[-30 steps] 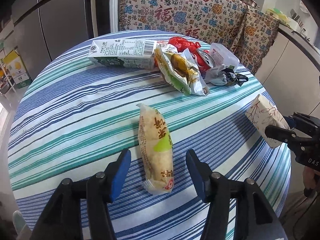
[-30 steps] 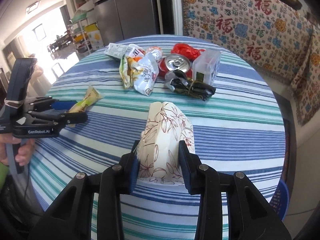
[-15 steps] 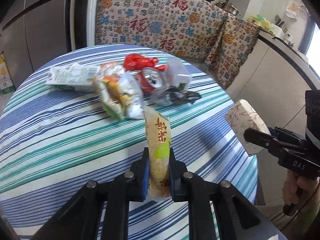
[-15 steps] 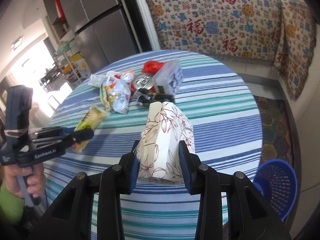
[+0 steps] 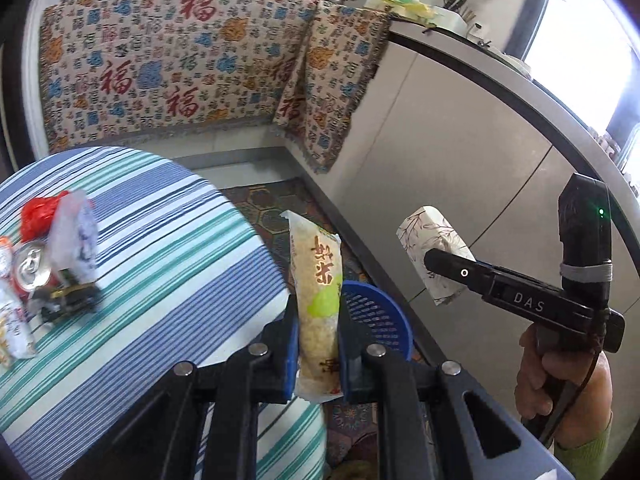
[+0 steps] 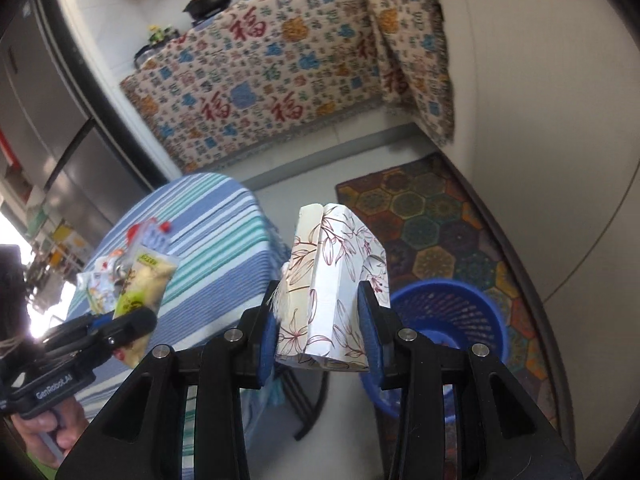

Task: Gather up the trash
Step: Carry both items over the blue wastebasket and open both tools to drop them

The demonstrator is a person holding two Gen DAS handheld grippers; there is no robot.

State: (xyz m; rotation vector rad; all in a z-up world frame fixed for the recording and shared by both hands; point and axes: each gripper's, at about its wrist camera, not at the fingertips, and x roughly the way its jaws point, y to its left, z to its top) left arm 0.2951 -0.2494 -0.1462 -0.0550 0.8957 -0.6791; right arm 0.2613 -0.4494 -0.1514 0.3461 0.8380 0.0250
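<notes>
My left gripper (image 5: 318,344) is shut on a yellow snack packet (image 5: 318,292) and holds it in the air past the table's edge, above a blue basket (image 5: 380,320) on the floor. My right gripper (image 6: 322,336) is shut on a white paper carton with a leaf print (image 6: 334,292), also in the air, beside the blue basket (image 6: 452,320). The carton (image 5: 436,252) and the right gripper show at the right of the left wrist view. The packet (image 6: 142,284) shows at the left of the right wrist view.
The round table with a striped cloth (image 5: 140,280) still bears a red can (image 5: 32,270), a clear plastic cup (image 5: 76,236), wrappers and a dark crumpled piece (image 5: 68,298). A patterned rug (image 6: 440,216) lies on the floor. Cabinets (image 5: 460,160) stand at the right.
My left gripper shut on the snack packet, lifted it off the table and swung right over the basket. My right gripper carried the carton off the table towards the basket.
</notes>
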